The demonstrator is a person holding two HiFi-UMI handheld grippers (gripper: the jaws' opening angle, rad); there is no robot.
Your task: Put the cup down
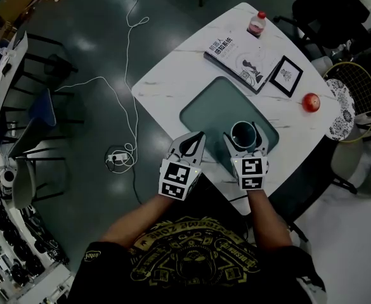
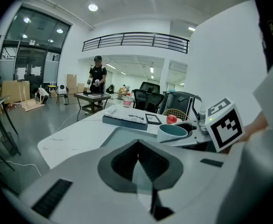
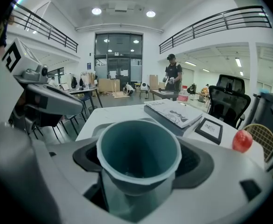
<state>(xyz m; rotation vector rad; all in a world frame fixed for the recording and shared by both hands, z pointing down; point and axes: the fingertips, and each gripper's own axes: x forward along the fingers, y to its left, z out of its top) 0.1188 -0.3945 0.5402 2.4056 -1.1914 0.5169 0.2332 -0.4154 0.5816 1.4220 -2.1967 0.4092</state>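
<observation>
Right gripper (image 1: 245, 137): jaws closed on the cup (image 1: 242, 130), one jaw on each side of its wall. The right gripper view shows the cup (image 3: 138, 155) upright, mouth up, teal inside with a pale rim, filling the gap between the jaws. No contents can be made out in it.

Cup position: over the near right corner of the teal mat (image 1: 214, 106), which lies on the white worktop (image 1: 172, 68). Whether the cup's base touches the mat cannot be told from any view.

Left gripper (image 1: 191, 143): just beside the right one, at the near edge of the worktop, pointing toward the mat. In the left gripper view its jaws (image 2: 138, 155) are pressed together with nothing between them. The same view shows the cup (image 2: 172, 132) off to the right, held in the other gripper.

Other items on the worktop, all well apart from the cup:
- book (image 1: 239, 56) at the far edge of the mat
- small framed picture (image 1: 286, 76) just beside the book
- red round object (image 1: 311, 102) near the right edge
- bottle with a red cap (image 1: 257, 23) at the far corner

Floor to the left: white cable (image 1: 131, 75) running to a power strip (image 1: 118, 159).
</observation>
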